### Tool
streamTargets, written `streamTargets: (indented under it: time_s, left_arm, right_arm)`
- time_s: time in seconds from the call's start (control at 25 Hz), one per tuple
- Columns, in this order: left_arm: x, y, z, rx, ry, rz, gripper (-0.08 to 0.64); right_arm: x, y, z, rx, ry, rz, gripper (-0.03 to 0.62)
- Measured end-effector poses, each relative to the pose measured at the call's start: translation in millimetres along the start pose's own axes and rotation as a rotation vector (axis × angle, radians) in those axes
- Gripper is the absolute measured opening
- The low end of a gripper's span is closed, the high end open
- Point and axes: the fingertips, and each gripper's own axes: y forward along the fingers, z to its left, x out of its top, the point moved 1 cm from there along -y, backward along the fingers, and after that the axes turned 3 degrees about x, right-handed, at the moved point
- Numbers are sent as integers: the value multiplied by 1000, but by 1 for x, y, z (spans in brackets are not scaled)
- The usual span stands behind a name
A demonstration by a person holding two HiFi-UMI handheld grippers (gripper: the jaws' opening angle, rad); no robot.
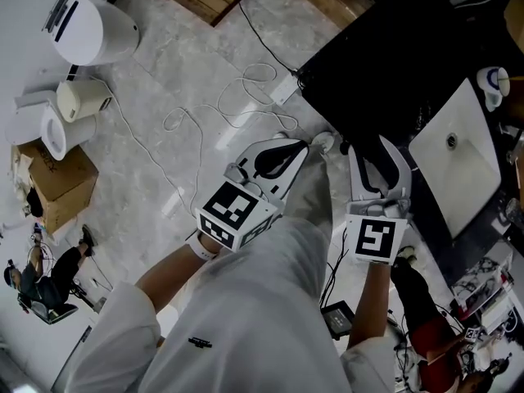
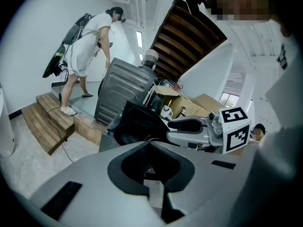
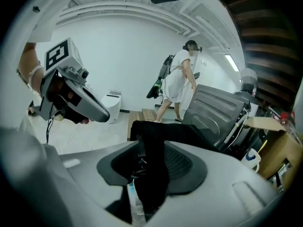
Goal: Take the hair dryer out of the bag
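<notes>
The black bag [image 2: 139, 122] sits on a grey top just ahead of both grippers. The hair dryer does not show in any view. My left gripper [image 2: 150, 144] is shut, its jaws meeting with nothing between them; in the head view the left gripper [image 1: 301, 146] points at the black area's near edge. My right gripper [image 3: 151, 144] stands wide open, and a fold of the bag's black fabric [image 3: 154, 174] with a dark cord hangs loosely between the jaws. From above, the right gripper [image 1: 371, 147] shows its fingers [image 1: 399, 170] spread apart.
A white basin [image 1: 458, 158] lies on the black top at the right. Cables [image 1: 221, 117] trail over the marble floor, near a white appliance [image 1: 90, 27] and a cardboard box [image 1: 61, 182]. A person [image 2: 87, 46] stands by wooden steps beside a grey machine [image 2: 120, 91].
</notes>
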Motion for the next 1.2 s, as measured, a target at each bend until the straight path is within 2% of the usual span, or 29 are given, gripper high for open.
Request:
streamTargets:
  time_s: [0.16,0.32,0.44,0.68,1.04,1.2]
  left_arm:
    - [-2,4,8,8,4,9,8]
    - [2,9,8,0,4,8,8]
    - [4,11,8,-7,0,8,8]
    - [1,22,0,-37,16,36,8]
    - [12,38,-11,-54,23,23,11]
    - [12,47,-22,-84,28,38,86]
  right_arm:
    - [-7,9,5,10,-62,35,173]
    - [-12,13,-1,-4,-76,54,161]
    - [-7,11,-10,-50,-74,40,32]
    - [-1,8,-25,-68,20,-2,23]
    - [3,4,-46,-94,199,-94,23]
    - [1,2,-51,-77,195,-84,23]
